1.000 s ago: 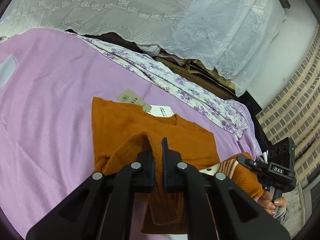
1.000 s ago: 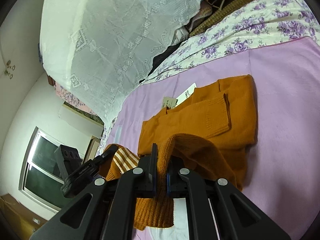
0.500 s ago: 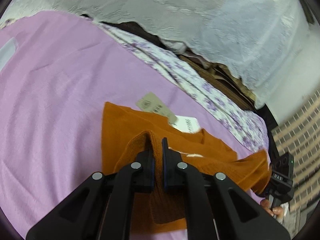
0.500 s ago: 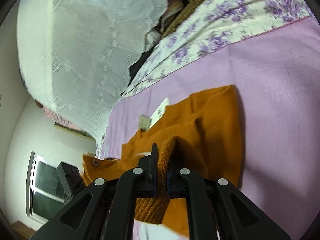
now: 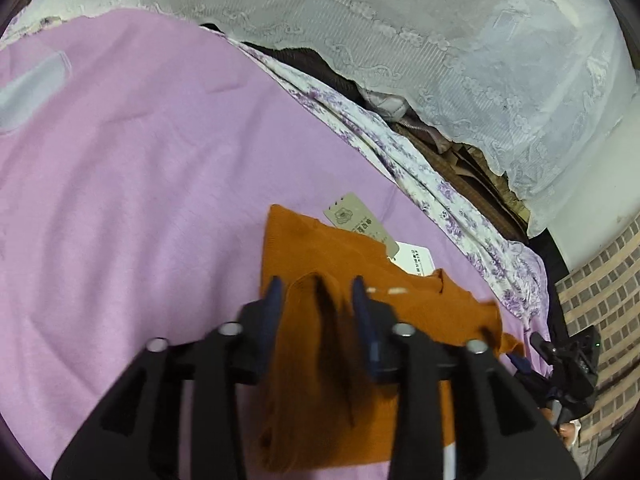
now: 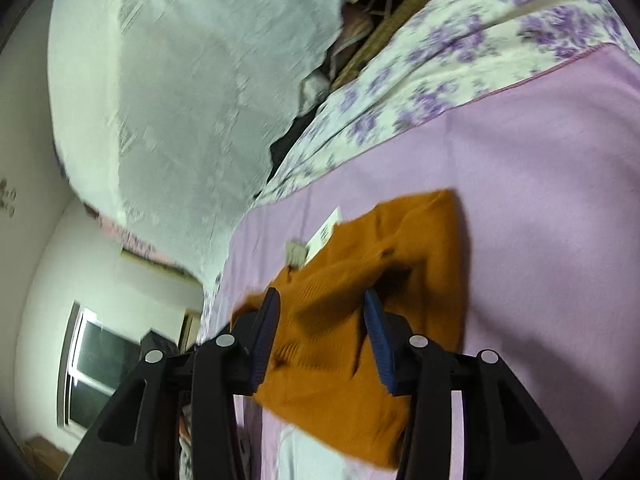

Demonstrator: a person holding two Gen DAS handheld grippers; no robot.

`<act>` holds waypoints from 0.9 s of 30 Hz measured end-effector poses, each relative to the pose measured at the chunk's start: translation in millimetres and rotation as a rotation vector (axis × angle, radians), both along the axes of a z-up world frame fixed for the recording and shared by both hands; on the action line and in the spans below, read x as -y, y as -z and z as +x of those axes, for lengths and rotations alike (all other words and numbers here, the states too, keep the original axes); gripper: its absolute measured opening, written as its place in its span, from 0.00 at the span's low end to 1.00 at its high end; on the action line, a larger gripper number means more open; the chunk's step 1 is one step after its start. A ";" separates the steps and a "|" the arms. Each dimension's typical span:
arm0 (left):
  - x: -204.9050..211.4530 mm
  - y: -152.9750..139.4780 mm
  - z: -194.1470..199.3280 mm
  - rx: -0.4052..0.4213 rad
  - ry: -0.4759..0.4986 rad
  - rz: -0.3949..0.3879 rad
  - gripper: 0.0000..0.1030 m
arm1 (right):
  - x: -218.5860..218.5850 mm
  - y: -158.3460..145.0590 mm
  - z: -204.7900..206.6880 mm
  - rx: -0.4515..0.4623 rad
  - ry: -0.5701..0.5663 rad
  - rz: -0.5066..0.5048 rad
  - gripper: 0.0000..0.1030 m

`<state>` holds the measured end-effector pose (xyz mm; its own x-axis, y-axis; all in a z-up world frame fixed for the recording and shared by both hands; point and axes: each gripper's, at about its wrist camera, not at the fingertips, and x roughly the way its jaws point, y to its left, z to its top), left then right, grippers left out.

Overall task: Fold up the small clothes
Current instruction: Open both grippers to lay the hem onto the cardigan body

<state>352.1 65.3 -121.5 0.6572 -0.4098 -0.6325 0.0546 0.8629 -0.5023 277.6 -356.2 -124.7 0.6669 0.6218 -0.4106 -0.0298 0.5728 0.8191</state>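
An orange knit sweater (image 5: 320, 264) lies folded on the purple sheet (image 5: 140, 168), with paper tags (image 5: 352, 216) sticking out at its far edge. My left gripper (image 5: 318, 288) is open, its blue-padded fingers on either side of a raised fold of the sweater. In the right wrist view the sweater (image 6: 420, 232) lies the same way, and my right gripper (image 6: 320, 304) is open over its near part. The right gripper also shows at the far right of the left wrist view (image 5: 568, 364).
A floral bedcover (image 5: 400, 152) runs along the far edge of the sheet, with a white lace curtain (image 5: 360, 20) hanging behind it. A brick wall (image 5: 600, 300) stands at the right. A window (image 6: 100, 360) is at the left in the right wrist view.
Both grippers have opened and let go of the sweater's folded part, which now lies laid over the rest of the sweater. Both views have moved forward over the garment.
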 end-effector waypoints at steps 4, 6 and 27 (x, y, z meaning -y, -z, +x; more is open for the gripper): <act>-0.4 -5.3 -7.6 0.005 0.001 0.053 0.36 | -22.9 -16.5 -12.6 0.043 -0.072 -0.094 0.43; 2.0 -7.6 -12.6 0.012 0.023 0.067 0.36 | -43.7 -22.6 -19.2 0.067 -0.137 -0.152 0.43; 55.6 -10.4 -39.5 0.075 0.245 0.150 0.52 | -27.2 -36.6 20.0 0.159 0.019 -0.172 0.43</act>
<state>312.7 9.7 -111.1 0.5976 -0.4674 -0.6514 0.3021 0.8839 -0.3570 297.6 -329.0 -88.1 0.7424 0.5386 -0.3984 -0.1387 0.7054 0.6951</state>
